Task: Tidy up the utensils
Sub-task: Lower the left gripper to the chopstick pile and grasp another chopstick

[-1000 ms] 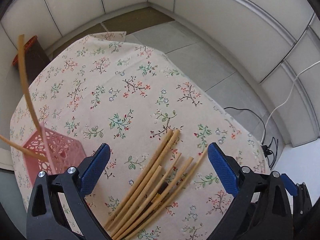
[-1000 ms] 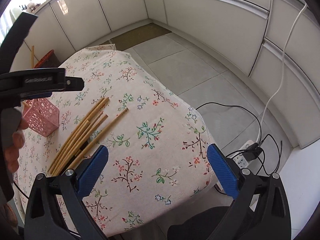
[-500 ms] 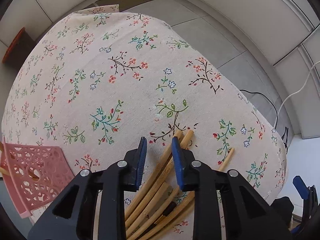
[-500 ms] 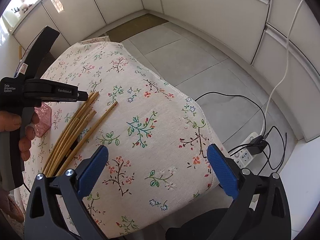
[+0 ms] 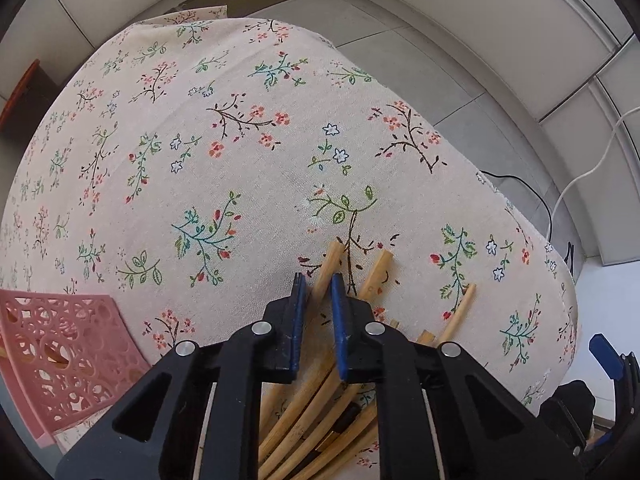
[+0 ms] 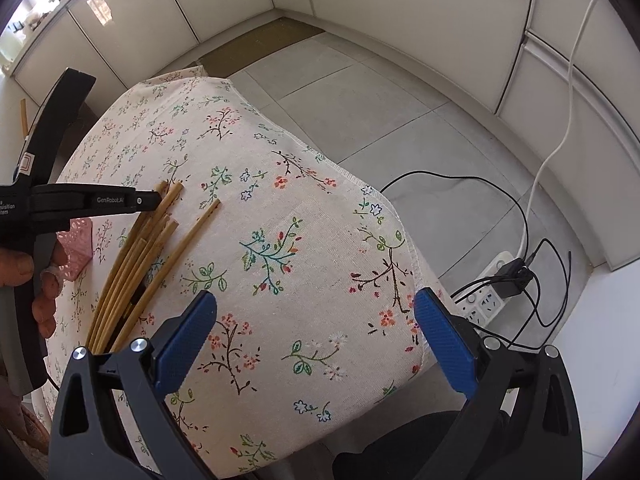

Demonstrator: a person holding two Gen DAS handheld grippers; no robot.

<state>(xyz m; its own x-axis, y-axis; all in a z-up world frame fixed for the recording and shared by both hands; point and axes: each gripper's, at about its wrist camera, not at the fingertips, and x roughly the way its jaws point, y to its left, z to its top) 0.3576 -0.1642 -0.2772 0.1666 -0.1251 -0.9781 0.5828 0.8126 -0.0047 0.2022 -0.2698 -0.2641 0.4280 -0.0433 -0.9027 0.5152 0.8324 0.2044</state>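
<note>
Several bamboo chopsticks (image 5: pixel 376 276) lie in a loose bundle on the floral tablecloth (image 5: pixel 240 152); they also show in the right wrist view (image 6: pixel 160 240). My left gripper (image 5: pixel 318 284) is down on the bundle, its blue pads (image 5: pixel 339 312) nearly closed around the leftmost chopstick (image 5: pixel 330 258). It appears from the side in the right wrist view (image 6: pixel 154 200). A pink lattice holder (image 5: pixel 60 356) stands at the left with a chopstick inside. My right gripper (image 6: pixel 316 336) is open and empty above the table's near edge.
The table's right edge drops to a tiled floor (image 6: pixel 360 92). A power strip (image 6: pixel 492 292) with black and white cables lies on the floor at the right. A dark stool with an orange rim (image 5: pixel 20 88) stands beyond the far left edge.
My left gripper has lowered onto the chopstick bundle and its jaws have closed from wide open to a narrow gap around one chopstick. My right gripper has stayed open.
</note>
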